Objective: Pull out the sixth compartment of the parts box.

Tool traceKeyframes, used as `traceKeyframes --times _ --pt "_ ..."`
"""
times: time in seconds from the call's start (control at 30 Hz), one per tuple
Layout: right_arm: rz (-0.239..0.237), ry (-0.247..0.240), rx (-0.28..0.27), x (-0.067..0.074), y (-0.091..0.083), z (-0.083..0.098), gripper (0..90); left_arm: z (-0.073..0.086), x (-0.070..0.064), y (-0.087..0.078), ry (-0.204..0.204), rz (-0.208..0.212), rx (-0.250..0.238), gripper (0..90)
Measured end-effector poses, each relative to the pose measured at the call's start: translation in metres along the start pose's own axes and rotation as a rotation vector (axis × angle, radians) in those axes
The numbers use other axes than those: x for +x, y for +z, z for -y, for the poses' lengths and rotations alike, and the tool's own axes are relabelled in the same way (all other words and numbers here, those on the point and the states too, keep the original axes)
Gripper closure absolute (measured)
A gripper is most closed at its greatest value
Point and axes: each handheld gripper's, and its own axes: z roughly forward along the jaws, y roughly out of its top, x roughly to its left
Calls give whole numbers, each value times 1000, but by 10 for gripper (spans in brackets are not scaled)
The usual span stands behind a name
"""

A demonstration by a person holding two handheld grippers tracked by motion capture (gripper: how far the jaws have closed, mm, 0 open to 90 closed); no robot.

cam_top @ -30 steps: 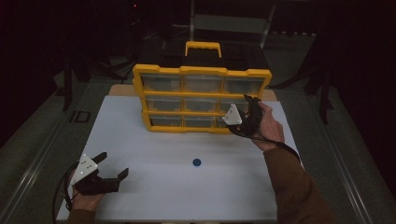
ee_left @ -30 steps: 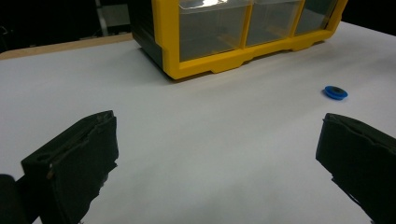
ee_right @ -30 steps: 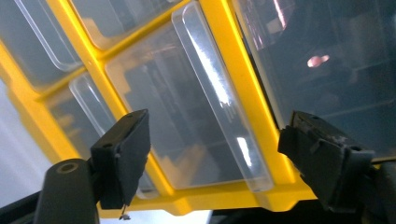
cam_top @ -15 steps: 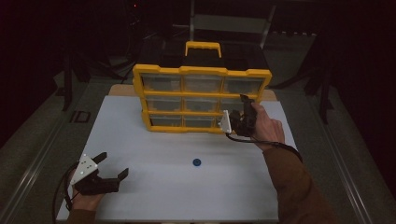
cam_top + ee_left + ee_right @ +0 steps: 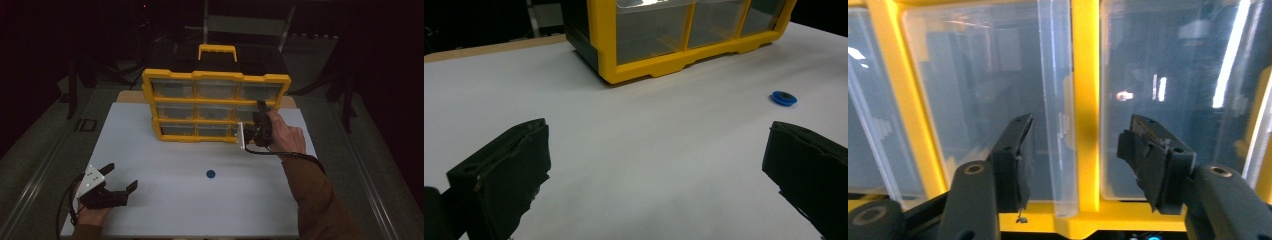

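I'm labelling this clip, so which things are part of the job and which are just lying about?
In the job:
- yellow drawer cabinet
- right gripper, jaws just closing around a drawer's clear tab

Lying about:
- blue ring
- left gripper, open, resting on the white table

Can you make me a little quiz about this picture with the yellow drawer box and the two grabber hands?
1. How many rows of clear drawers does the yellow organizer have on its front?
2. True or false: the blue ring sits inside a drawer.
3. Which gripper is up against the organizer's front: A) the left gripper or B) the right gripper?

Key
1. Three rows.
2. False. It lies on the white table, in front of the organizer.
3. B. The right gripper's jaws stand on either side of a yellow divider between two drawers and have just been closing, without pressing on anything yet. The left gripper rests open near the table's front corner.
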Motion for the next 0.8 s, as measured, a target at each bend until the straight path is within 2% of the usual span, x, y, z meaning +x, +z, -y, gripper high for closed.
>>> traceKeyframes --times 0.17,0.47,0.6,0.8 --pt "21 -34 3 1 1 -1 500 0 0 0 -1 0 0 0" --pt "38 -67 9 5 3 -2 539 0 0 0 0 -1 3 0" --pt "61 -103 8 8 4 -2 543 0 0 0 0 0 4 0" --pt "70 -109 9 9 6 -1 545 0 0 1 0 -1 6 0"
